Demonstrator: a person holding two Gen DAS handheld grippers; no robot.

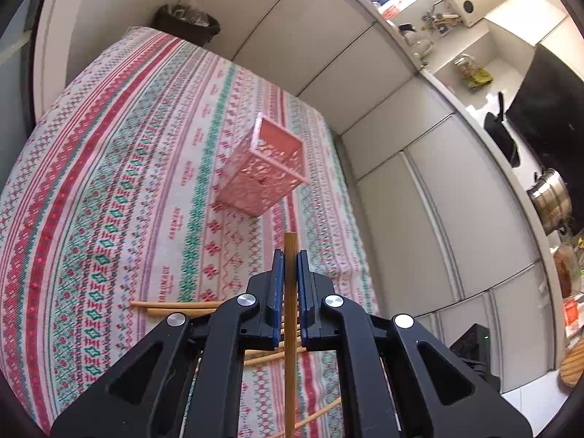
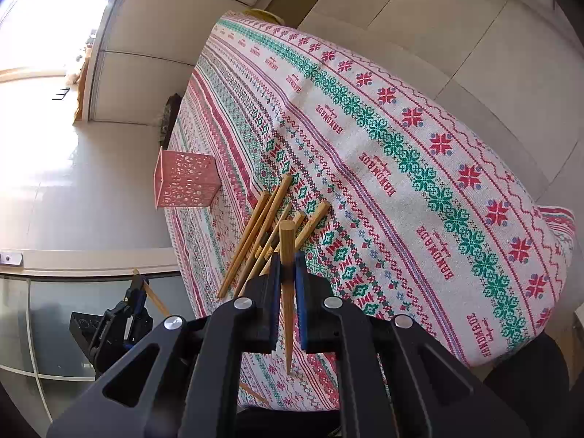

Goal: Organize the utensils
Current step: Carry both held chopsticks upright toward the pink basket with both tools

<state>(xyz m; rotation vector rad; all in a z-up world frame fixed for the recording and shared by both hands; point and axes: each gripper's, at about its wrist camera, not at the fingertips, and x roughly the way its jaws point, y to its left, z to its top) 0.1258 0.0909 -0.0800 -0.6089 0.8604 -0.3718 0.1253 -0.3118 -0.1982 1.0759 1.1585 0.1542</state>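
A pink perforated square holder [image 1: 268,166] stands upright on the patterned tablecloth [image 1: 109,182], ahead of my left gripper [image 1: 291,257]. The left gripper is shut on a wooden chopstick [image 1: 291,328] that runs lengthwise between its jaws. Loose chopsticks [image 1: 175,306] lie on the cloth below it. My right gripper [image 2: 288,259] is shut on another chopstick [image 2: 287,248], blunt end forward. Several chopsticks [image 2: 262,226] lie in a pile on the cloth just beyond it. The holder [image 2: 186,179] shows to the left, and the left gripper [image 2: 124,314] with its chopstick at lower left.
White cabinet fronts [image 1: 419,189] run along the table's far side. A counter [image 1: 511,116] above them holds a steel pot [image 1: 551,197], a black bag and jars. A black bin [image 1: 186,23] stands past the table's far end.
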